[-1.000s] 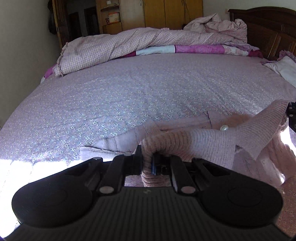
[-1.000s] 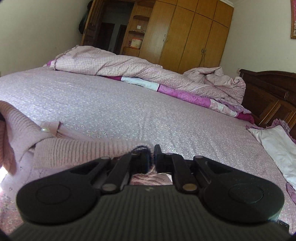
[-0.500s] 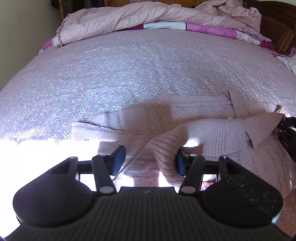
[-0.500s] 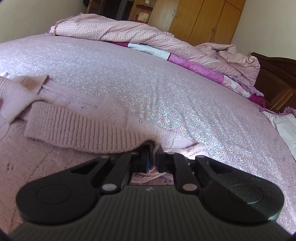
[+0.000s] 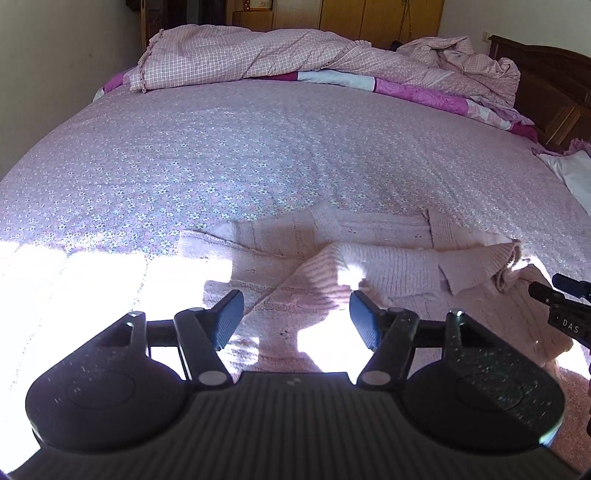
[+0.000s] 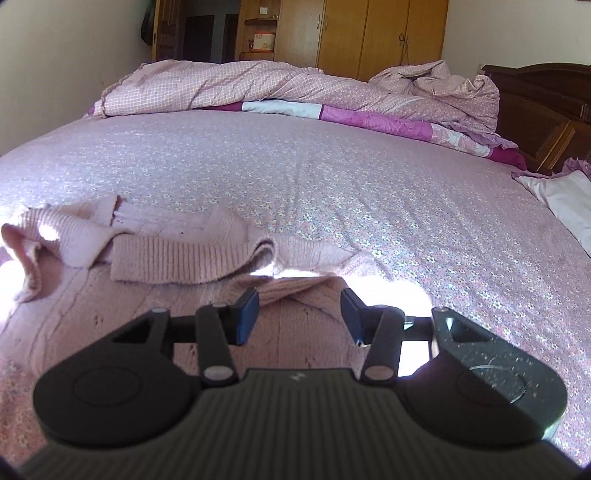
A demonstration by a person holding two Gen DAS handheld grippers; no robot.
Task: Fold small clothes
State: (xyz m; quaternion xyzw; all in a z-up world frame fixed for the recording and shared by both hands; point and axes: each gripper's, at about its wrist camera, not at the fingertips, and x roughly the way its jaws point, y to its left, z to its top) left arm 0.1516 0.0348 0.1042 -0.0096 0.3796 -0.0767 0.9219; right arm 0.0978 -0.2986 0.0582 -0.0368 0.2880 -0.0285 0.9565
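Black left gripper (image 5: 295,314), ribbed grey body, silver pivot screws

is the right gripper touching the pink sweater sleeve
Apart. Right wrist view: right gripper jaws open, the folded sleeve lying beyond both fingertips.

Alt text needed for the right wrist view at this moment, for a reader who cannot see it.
The open right tongs hover low over a pink knit sweater lying on a floral purple bedsheet, holding nothing; one ribbed sleeve is folded across the body. Behind lie a rumpled checked quilt, wooden wardrobes and a dark headboard.
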